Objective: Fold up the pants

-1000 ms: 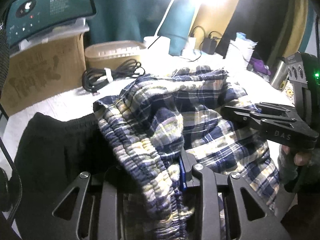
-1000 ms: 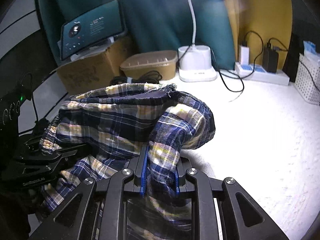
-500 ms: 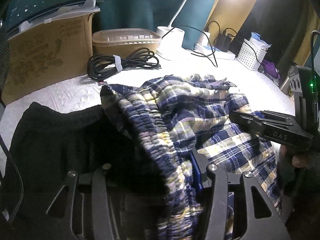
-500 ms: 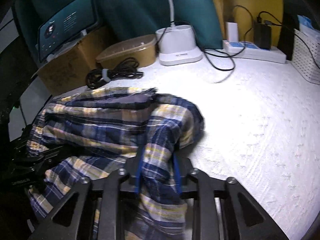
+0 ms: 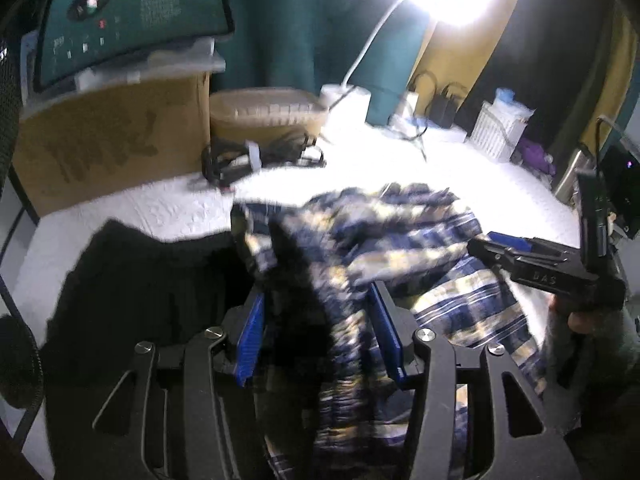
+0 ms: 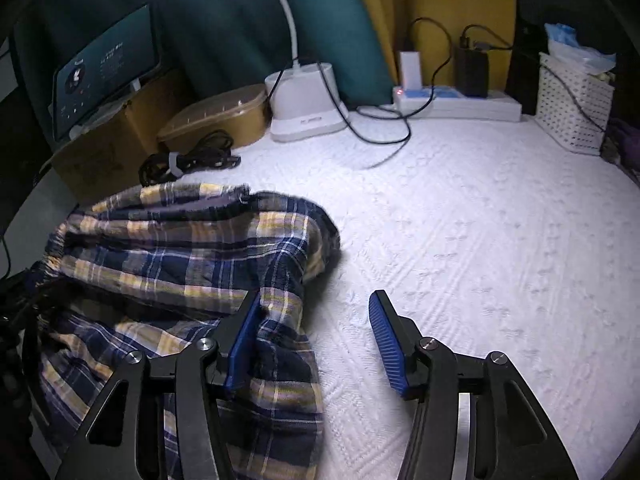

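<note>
The navy and yellow plaid pants (image 6: 180, 248) lie bunched on the white textured table cover (image 6: 480, 240). In the right wrist view my right gripper (image 6: 316, 308) has its jaws opening. A fold of the plaid leans on its left pad and its right pad is bare over the cover. My left gripper (image 5: 316, 308) stands open in the blurred left wrist view. The gathered waistband of the pants (image 5: 440, 248) hangs loose between its blue pads. The right gripper (image 5: 496, 246) also shows there at the right, over the plaid, held by a hand (image 5: 580, 320).
A black garment (image 5: 140, 288) lies left of the plaid. At the back stand a cardboard box (image 5: 108, 136) with a tablet (image 5: 132, 12) on it, a brown lidded container (image 5: 264, 112), a coiled black cable (image 5: 256, 156), a lamp base (image 6: 304, 100), a power strip (image 6: 456, 100) and a white basket (image 6: 572, 108).
Both grippers have opened and let go of the plaid cloth, which has sunk onto the table. The left gripper has drawn up and back. The right gripper has shifted right.
</note>
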Available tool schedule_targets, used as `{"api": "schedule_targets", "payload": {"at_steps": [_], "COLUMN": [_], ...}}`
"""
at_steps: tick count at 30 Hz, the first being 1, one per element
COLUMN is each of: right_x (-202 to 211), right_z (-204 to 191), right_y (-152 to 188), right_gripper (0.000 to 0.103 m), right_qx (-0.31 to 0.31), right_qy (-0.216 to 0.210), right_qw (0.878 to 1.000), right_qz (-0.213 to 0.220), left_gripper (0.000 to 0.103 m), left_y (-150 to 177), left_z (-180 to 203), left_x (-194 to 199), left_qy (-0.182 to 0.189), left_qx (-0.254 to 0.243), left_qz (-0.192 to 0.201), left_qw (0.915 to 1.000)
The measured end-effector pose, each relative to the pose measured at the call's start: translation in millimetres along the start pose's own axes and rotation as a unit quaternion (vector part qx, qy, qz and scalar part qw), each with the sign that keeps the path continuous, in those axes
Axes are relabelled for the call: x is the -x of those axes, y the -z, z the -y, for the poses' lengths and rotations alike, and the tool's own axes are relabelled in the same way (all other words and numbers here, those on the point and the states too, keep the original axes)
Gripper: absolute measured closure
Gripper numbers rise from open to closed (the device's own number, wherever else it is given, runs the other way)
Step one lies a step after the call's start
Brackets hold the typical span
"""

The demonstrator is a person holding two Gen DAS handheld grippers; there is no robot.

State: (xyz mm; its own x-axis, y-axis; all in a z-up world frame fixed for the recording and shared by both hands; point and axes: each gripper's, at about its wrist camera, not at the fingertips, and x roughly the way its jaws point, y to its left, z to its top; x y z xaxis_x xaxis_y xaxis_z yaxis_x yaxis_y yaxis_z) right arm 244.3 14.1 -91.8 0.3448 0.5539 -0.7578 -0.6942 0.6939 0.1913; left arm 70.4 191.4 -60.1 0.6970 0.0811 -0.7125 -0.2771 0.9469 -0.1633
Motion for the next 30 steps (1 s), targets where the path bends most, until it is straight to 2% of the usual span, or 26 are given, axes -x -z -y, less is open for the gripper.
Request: {"api": "schedule_targets", "payload": {"at_steps": [3,5,12,18,20,22,26,30], "right_x": [9,8,-22,-36,-37,-36,-33,-21], "right_z": [3,4,9,6,6,7,5,2], "right_y": [-8,-13,-19,-20,-20,-20,-20,-15], "right_gripper": [0.047,0.046,0.046,0.047,0.046,0.046,0.044,0.044], "right_qx": [-0.003,0.003,0.005,0.015,0.015,0.014,0.017,0.021], "right_qy": [0.001,0.004,0.019,0.013,0.013,0.014,0.027,0.04], "right_qw": [1.0,1.0,1.0,1.0,1.0,1.0,0.999,0.999], "right_qz": [0.016,0.019,-0.005,-0.015,-0.017,-0.017,-0.013,-0.009], "left_gripper": [0.052,0.052,0.052,0.051,0.043,0.039,0.039,0.04], "left_y": [-8,-14,-19,-16,-16,-17,-19,-17], "left_z": [1,-1,-15,-30,-32,-35,-34,-25], "left_x": [8,3,-35,-58,-59,-59,-50,-32], "left_qy": [-0.001,-0.009,-0.056,-0.059,-0.062,-0.063,-0.061,-0.056], "left_qx": [-0.008,-0.012,-0.025,-0.025,-0.026,-0.021,-0.006,-0.013], "left_qz": [0.023,0.024,-0.004,-0.02,-0.017,-0.019,-0.017,-0.001], "left_qw": [0.9997,0.9996,0.9981,0.9977,0.9976,0.9976,0.998,0.9983]}}
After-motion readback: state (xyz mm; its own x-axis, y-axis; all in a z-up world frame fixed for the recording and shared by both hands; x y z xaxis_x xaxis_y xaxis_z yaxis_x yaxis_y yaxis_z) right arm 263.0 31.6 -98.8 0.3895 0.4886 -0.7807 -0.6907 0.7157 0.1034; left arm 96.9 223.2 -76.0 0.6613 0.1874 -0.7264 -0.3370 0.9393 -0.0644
